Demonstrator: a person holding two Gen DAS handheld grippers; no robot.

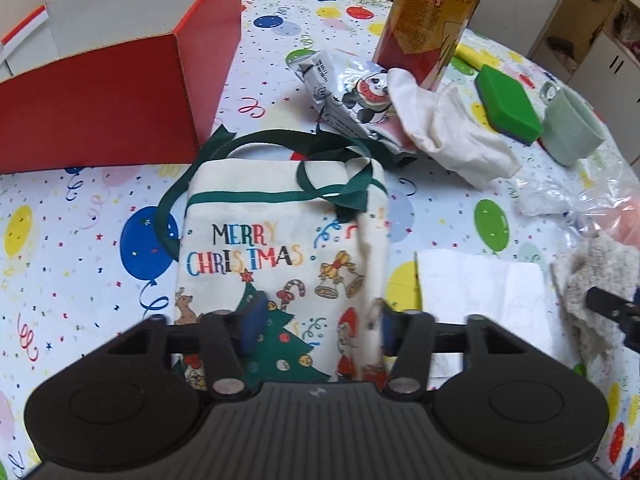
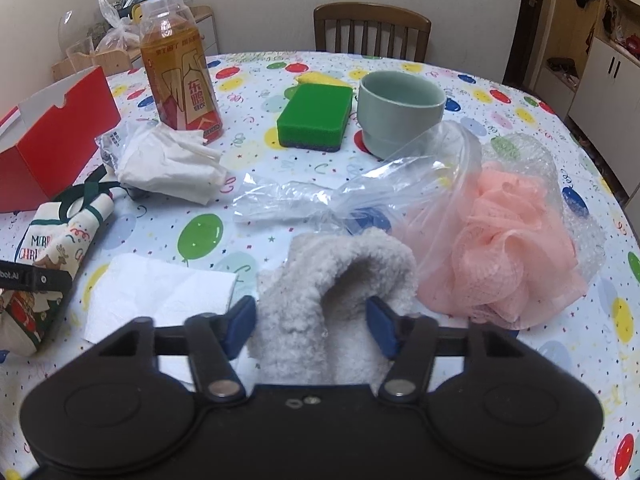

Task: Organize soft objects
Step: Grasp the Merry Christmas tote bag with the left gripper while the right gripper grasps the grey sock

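left tool (image 1: 318,320): fingers apart, straddling the lower part of the christmas tote bag (image 1: 280,248), which lies flat on the desk (image 1: 80,240) just in front of the red box (image 1: 100,108). no clamp on the cloth is evident.

right tool (image 2: 312,322): fingers apart either side of the fluffy grey cloth (image 2: 332,280), which is bunched and humped between the pads; whether the pads touch it cannot be told. pink mesh puff (image 2: 508,248) lies just beside it, partly in a clear plastic bag (image 2: 360,192).

judgement: the step is securing both soft items. advise closing each tool on a full fold rather than a loose edge, and lifting the tote clear of its green handles (image 1: 256,142) to avoid snagging.
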